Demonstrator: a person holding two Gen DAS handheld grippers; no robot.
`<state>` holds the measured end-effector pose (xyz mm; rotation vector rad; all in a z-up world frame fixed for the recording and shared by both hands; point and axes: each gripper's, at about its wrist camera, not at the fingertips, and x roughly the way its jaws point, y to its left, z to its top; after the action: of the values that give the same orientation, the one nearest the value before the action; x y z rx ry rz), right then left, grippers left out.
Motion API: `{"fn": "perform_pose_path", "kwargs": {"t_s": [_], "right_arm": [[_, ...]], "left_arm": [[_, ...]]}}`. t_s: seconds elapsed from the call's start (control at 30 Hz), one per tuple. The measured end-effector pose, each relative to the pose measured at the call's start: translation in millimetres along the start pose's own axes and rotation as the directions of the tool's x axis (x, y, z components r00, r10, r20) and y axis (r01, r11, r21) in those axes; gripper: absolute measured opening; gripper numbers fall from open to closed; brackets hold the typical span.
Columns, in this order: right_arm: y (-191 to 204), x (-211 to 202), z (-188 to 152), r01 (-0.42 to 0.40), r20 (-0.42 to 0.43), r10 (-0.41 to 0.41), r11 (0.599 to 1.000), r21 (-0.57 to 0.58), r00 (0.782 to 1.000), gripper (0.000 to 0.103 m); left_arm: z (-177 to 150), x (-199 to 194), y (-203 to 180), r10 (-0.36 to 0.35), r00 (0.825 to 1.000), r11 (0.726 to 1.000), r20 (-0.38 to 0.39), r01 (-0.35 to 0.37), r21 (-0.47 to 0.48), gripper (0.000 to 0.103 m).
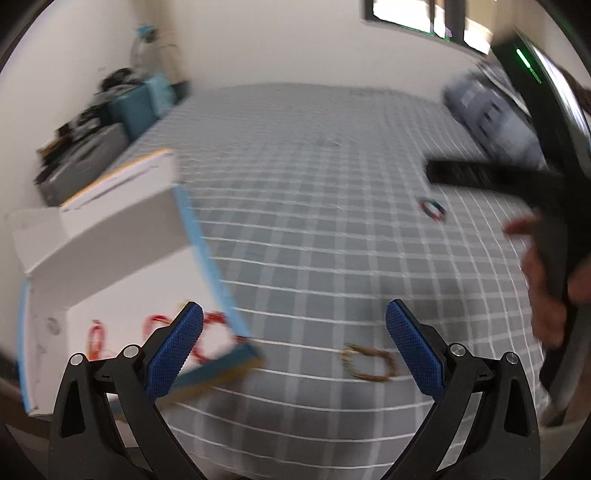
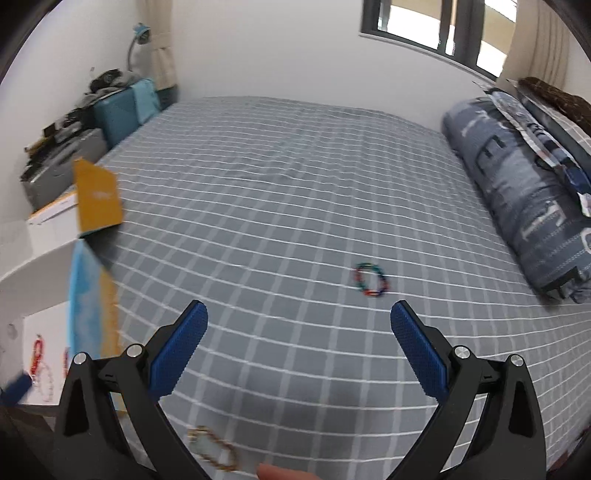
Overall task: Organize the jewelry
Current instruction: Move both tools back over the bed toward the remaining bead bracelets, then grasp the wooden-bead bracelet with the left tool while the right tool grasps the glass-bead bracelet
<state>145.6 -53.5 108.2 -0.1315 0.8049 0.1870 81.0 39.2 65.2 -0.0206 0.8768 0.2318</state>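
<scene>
An open white box (image 1: 122, 295) lies at the left of a grey checked bed; red bracelets (image 1: 207, 332) rest on its floor. A brown beaded bracelet (image 1: 369, 363) lies on the sheet between the blue pads of my left gripper (image 1: 293, 325), which is open and empty. A multicoloured bracelet (image 1: 432, 208) lies farther off to the right. In the right wrist view that multicoloured bracelet (image 2: 371, 280) sits just ahead of my right gripper (image 2: 299, 325), open and empty. The brown bracelet (image 2: 214, 448) shows blurred at the bottom, and the box (image 2: 40, 258) is at the left with red and pale bracelets (image 2: 38, 354).
A folded blue-grey quilt (image 2: 517, 192) lies along the bed's right side. A person's hand (image 1: 546, 291) holds the other gripper at the right of the left wrist view. Suitcases and clutter (image 2: 85, 122) stand beyond the bed's far left corner, beneath a window (image 2: 436, 26).
</scene>
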Motion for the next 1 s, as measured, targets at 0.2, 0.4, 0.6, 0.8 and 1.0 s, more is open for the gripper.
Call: {"fn": "perform_pose_path", "kwargs": {"t_s": [0.2, 0.4, 0.6, 0.8, 1.0], "right_arm": [[-41.3, 39.0, -1.0, -0.002, -0.042, 0.002, 1.0, 0.018, 0.999, 0.095], [-65.0, 94.9, -4.5, -0.024, -0.101, 0.027, 0.999, 0.037, 0.995, 0.095], [-82.0, 154.9, -6.7, -0.031, -0.156, 0.038, 0.998, 0.047, 0.987, 0.095], [-87.1, 197.2, -7.6, -0.032, -0.158, 0.038, 0.999, 0.04, 0.987, 0.095], [-87.0, 230.0, -11.8, -0.006, -0.168, 0.017, 0.998, 0.065, 0.986, 0.095]], "left_arm": [[-10.7, 35.8, -55.8, -0.028, 0.996, 0.997, -0.08, 0.034, 0.063, 0.097], [-28.0, 76.0, -68.6, -0.056, 0.986, 0.998, -0.158, 0.061, 0.033, 0.097], [-45.7, 109.8, -75.8, -0.058, 0.975, 0.998, -0.214, 0.058, -0.003, 0.097], [-64.7, 134.5, -78.0, -0.052, 0.967, 0.999, -0.25, 0.052, -0.007, 0.097], [-68.5, 139.5, -76.0, -0.06, 0.971, 0.998, -0.231, 0.057, -0.02, 0.097]]}}
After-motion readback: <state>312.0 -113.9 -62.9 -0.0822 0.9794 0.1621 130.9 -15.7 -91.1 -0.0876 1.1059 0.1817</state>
